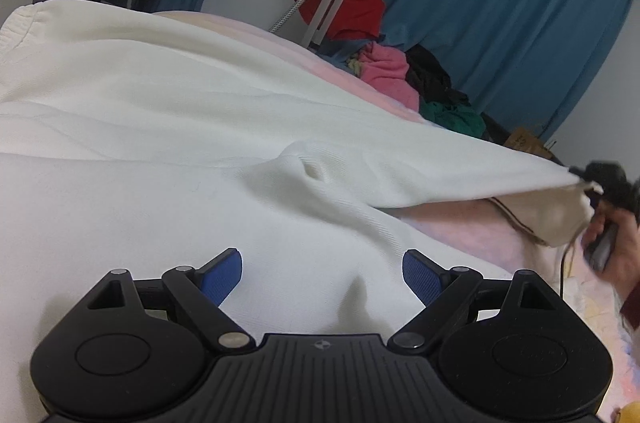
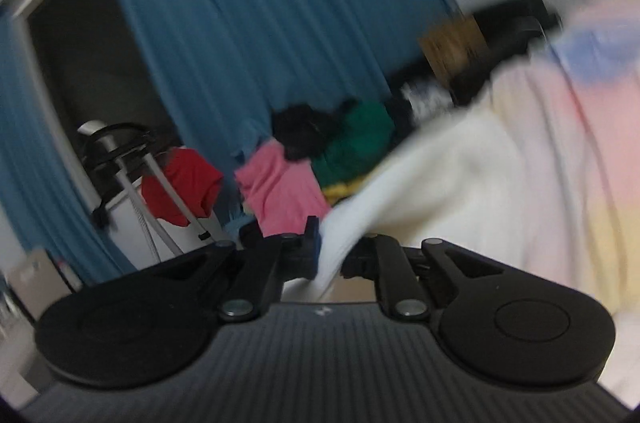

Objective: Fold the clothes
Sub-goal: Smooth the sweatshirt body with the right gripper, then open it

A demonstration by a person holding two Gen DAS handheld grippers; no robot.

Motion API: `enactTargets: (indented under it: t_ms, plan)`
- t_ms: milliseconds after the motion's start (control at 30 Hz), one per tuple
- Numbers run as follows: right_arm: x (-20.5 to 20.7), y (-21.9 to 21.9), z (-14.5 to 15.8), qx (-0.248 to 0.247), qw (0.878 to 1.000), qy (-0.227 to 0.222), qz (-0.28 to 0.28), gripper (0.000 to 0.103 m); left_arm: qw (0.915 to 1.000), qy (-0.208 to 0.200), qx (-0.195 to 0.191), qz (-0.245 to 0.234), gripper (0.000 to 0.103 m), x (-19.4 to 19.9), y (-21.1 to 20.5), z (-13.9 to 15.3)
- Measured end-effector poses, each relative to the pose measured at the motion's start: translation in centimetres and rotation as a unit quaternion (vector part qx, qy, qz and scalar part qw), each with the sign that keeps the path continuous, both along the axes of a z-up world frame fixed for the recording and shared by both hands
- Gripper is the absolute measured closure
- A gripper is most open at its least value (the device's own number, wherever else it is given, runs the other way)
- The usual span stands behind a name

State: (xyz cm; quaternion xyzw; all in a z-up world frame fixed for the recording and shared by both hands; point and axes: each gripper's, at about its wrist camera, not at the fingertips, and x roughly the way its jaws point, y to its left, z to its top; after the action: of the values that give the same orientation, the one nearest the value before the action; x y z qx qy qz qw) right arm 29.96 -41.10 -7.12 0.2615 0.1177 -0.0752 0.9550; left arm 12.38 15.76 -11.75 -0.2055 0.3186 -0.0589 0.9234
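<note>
White garment (image 1: 168, 127) corner in right hand-held gripper (image 2: 332, 255) (left hand-held gripper (image 1: 322, 275) agape)

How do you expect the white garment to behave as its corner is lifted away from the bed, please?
Probably floppy: the white garment sags between the bed and the right gripper, whose jaws pinch its corner. It likely drags rather than slides freely, since ridges bunch near the open left gripper. It looks thick, so perhaps fairly heavy for cloth.
</note>
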Motion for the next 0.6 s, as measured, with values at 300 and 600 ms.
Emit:
enactTargets:
  t_ms: [300,600]
  plan:
    - [-7.7,-4.6,-11.1,0.233,0.969,0.083,-0.010,0.091,0.9999,-0.008,0.010,-0.003,0.014,-0.9,-0.5,0.4]
    - [-6.8,-6.2,-12.1,0.361,0.931,0.048,0.019,0.033,1.0000,0.003,0.007,0.005,0.014,-1.0,-0.1,0.6]
